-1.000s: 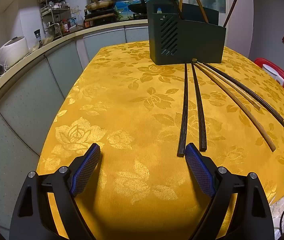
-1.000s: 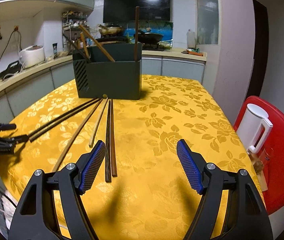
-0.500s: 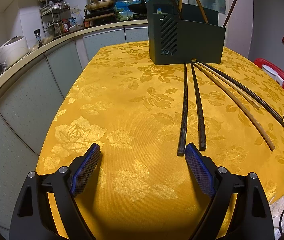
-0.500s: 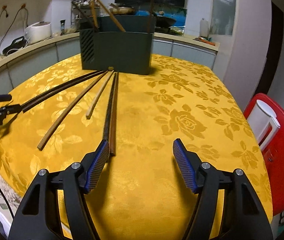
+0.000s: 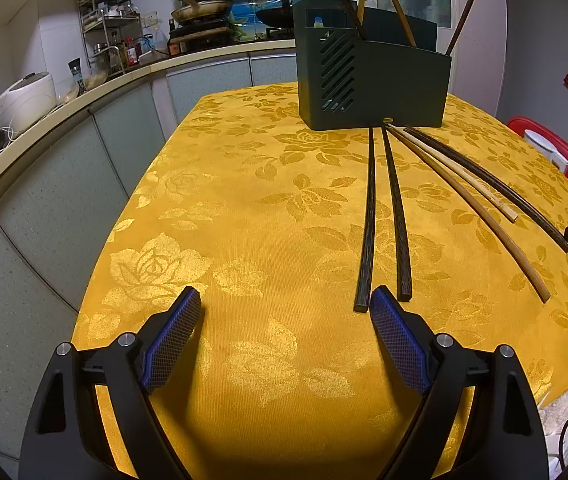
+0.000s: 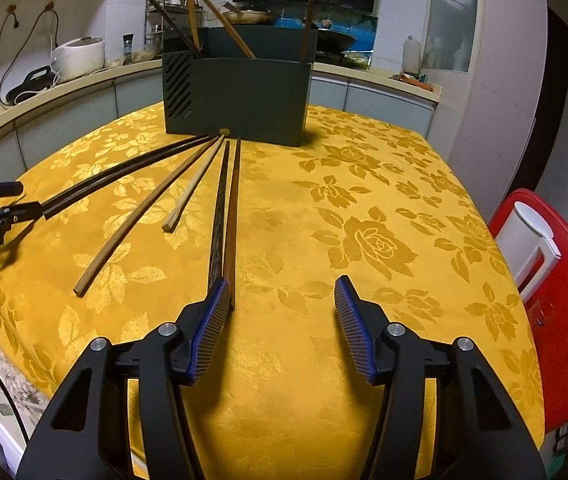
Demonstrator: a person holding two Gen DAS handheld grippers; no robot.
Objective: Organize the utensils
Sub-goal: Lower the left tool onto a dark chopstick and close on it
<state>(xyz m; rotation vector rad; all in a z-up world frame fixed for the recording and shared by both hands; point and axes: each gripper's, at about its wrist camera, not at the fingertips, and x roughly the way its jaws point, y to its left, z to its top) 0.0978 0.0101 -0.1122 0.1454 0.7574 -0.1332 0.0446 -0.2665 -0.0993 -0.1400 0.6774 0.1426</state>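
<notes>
A dark green utensil holder point(image 6: 240, 92) stands at the far side of the yellow tablecloth point(image 6: 364, 184), with several chopsticks upright in it. Several more fan out flat on the cloth in front of it. My right gripper point(image 6: 282, 286) hovers low at the near ends of a dark chopstick point(image 6: 218, 216) and a brown chopstick point(image 6: 232, 216). Its jaws are closing; the brown tip lies just inside the left pad and no pad presses on it. My left gripper point(image 5: 286, 304) stands wide open with nothing in it, right pad beside a dark chopstick point(image 5: 366, 240). The holder point(image 5: 376, 80) is far ahead.
A red stool point(image 6: 564, 320) with a white kettle point(image 6: 532, 240) stands off the table's right side. A counter with a rice cooker point(image 6: 78, 56) and a stove curves behind. My left gripper point(image 6: 12, 200) shows at the left table edge, by the dark chopstick pair point(image 6: 124, 172).
My right gripper has sunk toward the cloth, tipped downward, and its jaws have narrowed. Its tip now shows at the right edge of the left wrist view. The left gripper has not moved.
</notes>
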